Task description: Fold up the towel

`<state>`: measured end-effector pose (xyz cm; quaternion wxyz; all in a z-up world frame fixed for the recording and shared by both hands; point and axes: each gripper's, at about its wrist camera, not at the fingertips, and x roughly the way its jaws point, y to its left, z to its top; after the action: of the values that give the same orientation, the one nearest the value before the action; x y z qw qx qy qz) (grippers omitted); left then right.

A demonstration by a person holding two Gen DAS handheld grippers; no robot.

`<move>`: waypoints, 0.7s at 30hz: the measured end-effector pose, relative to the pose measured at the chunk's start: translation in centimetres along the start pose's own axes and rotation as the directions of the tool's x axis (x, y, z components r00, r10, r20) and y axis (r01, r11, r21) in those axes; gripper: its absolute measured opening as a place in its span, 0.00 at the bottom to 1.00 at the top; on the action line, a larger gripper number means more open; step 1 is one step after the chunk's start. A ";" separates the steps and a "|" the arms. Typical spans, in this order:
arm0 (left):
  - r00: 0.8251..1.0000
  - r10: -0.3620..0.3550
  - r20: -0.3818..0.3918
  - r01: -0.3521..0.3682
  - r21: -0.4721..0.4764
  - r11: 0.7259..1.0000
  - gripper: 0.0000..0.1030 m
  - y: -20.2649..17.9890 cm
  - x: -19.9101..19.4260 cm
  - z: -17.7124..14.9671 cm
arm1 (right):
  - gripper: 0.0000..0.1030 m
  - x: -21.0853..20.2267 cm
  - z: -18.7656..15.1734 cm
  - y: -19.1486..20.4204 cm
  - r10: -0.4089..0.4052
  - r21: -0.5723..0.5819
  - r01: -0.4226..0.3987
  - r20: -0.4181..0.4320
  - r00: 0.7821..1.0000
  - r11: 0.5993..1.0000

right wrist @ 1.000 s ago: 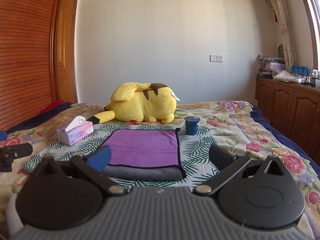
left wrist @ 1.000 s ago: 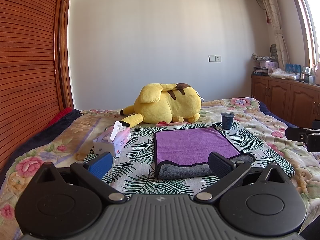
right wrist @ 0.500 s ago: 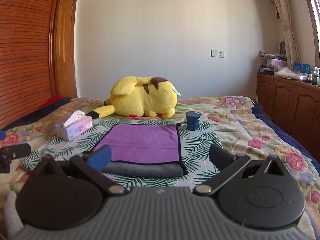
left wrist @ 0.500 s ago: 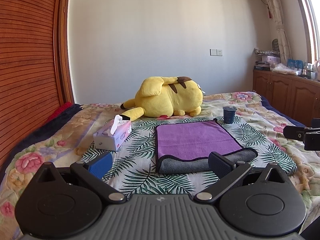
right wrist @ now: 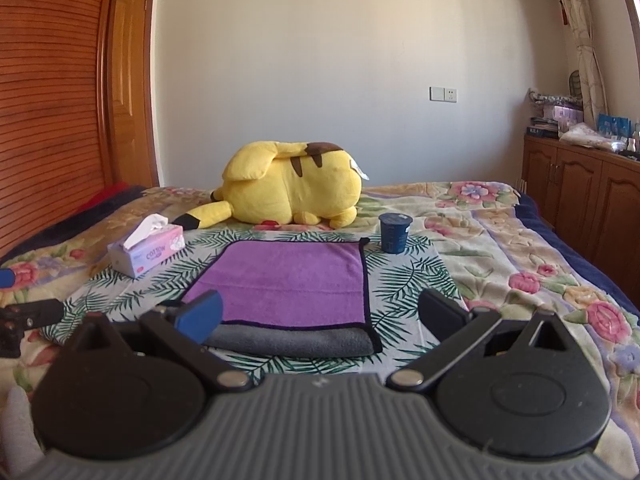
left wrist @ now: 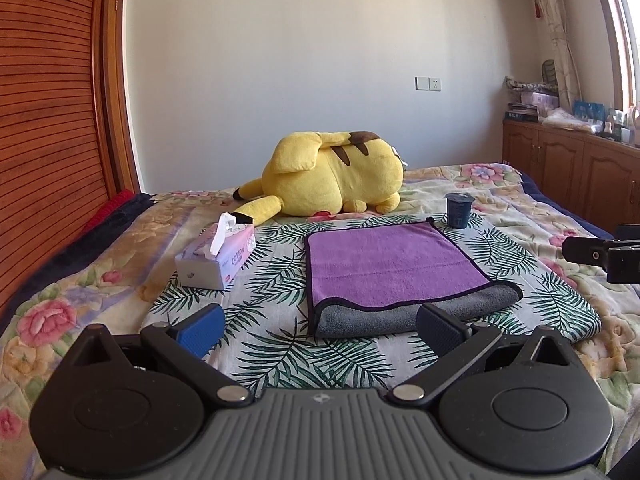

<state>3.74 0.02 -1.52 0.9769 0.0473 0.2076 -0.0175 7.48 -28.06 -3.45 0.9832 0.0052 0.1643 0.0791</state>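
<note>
A purple towel (left wrist: pixel 384 264) lies flat on a leaf-print cloth (left wrist: pixel 272 280) spread over the bed (left wrist: pixel 80 280), already doubled once, its grey underside (left wrist: pixel 400 316) showing as a rolled fold along the near edge. Both tongs hover short of it, empty and spread wide: the left tongs (left wrist: pixel 320 328) sit near and slightly left of the towel's near left corner, while the right tongs (right wrist: pixel 320 314) face the near edge almost squarely, with the blue pad (right wrist: pixel 199 316) overlapping the near left corner in that view and the black pad (right wrist: pixel 442 316) out past the near right corner. The towel lies straight ahead of both, its fold running left to right. The right tongs look the nearer and better centred on the fold; the left tongs would have to shift right to match.

Around the towel stand a tissue box (left wrist: pixel 218 256) to the left, a dark cup (left wrist: pixel 460 210) just beyond the far right corner, and a yellow plush toy (left wrist: pixel 332 180) further back.

How many layers the towel holds cannot be read from the fold alone, and the near left corner is covered by the blue pad in the right wrist view. Whether either pair of tongs touches the bed is hidden behind their own housings. Only a black stub of the right tongs enters the left view at its right edge.
</note>
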 end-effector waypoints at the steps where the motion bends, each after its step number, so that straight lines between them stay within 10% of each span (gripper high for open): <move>1: 1.000 -0.004 -0.004 0.004 0.001 1.000 0.81 0.0 0.2 0.1 | 1.00 0.2 0.0 0.0 0.002 -0.001 -0.002 -0.008 1.000 1.000; 21: 0.993 -0.106 -0.054 0.106 -0.019 0.994 0.70 0.8 4.5 1.8 | 0.99 5.3 0.0 -0.4 0.050 -0.077 -0.060 -0.134 0.990 0.995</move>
<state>8.62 0.60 -1.68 0.9689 0.0286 0.2365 -0.0663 12.45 -27.59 -5.16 0.9671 -0.0351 0.2253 0.1129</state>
